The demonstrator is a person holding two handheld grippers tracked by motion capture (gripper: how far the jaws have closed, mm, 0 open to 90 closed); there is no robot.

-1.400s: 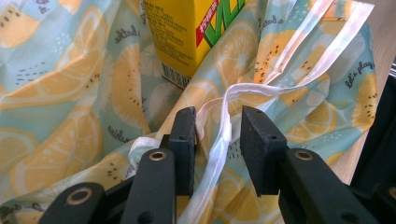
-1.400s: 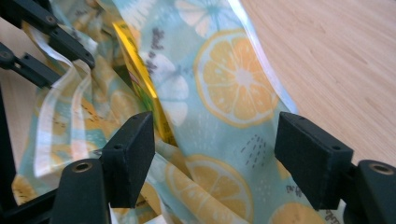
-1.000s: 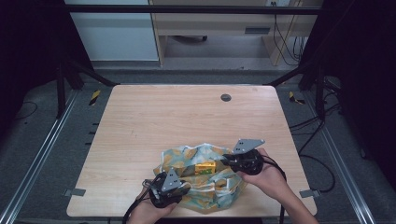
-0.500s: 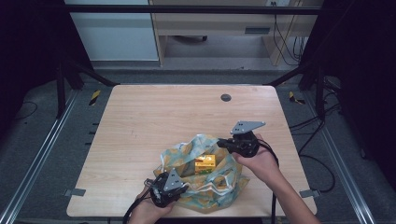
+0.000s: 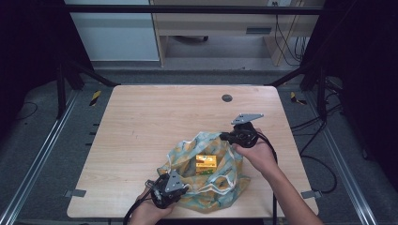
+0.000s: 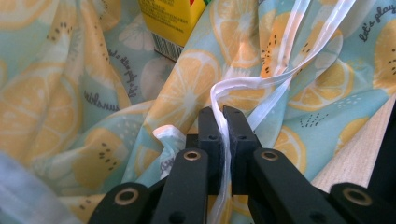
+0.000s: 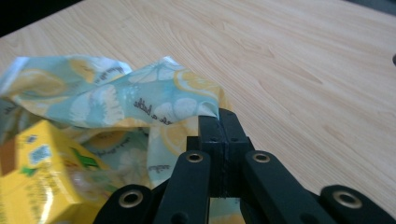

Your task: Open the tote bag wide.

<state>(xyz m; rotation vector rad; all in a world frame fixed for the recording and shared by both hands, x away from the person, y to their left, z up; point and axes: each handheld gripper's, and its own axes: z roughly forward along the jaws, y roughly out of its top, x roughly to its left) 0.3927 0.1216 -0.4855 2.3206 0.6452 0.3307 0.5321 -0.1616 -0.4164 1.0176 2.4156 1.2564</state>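
Note:
A light-blue fabric bag point(image 5: 220, 185) printed with lemon slices lies on the near part of the wooden table point(image 5: 155, 122). Inside its open mouth sits a yellow carton point(image 5: 206, 162). My left gripper point(image 5: 184, 187) is at the bag's near-left side. Its jaws are shut on the bag's white strap point(image 6: 224, 140), with the carton point(image 6: 170, 18) just beyond. My right gripper point(image 5: 225, 137) is at the bag's far-right rim, shut on the fabric edge point(image 7: 205, 109) and holding it lifted. The carton point(image 7: 39, 175) lies to the left of those jaws.
A dark round grommet point(image 5: 227, 98) sits in the table's far middle. Bare wood point(image 7: 303, 70) stretches beyond the bag. Metal frame rails point(image 5: 37, 159) run along both sides of the table, and cables point(image 5: 324, 164) trail on the floor at the right.
My right gripper has moved away from the person and to the right with the bag's edge in it. The mouth is stretched wider and more of the carton shows. The left gripper has stayed put.

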